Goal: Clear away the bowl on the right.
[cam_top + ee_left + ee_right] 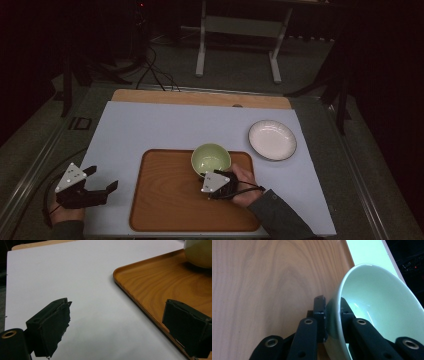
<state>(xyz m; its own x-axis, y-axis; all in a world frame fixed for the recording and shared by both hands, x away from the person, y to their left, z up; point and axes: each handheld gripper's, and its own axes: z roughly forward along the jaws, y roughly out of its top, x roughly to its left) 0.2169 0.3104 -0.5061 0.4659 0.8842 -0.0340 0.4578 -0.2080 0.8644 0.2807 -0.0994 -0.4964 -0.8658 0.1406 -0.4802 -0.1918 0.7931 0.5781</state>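
A pale green bowl [211,158] sits at the far edge of the wooden tray [165,200]. My right gripper [209,176] is shut on the bowl's near rim. In the right gripper view one jaw is outside the bowl [374,305] wall and the other inside it, above the tray [262,290]. My left gripper [102,180] rests open at the table's near left corner, to the left of the tray. Its view shows nothing between the jaws, only the white mat [75,277], the tray's rim [130,290] and the bowl's side [200,255] at the top right.
A white plate [272,139] lies on the white mat [150,130] to the right of the tray, beyond the bowl. A strip of wooden tabletop [200,97] shows at the far edge. Behind the table are cables [150,70] and a white stand [240,30].
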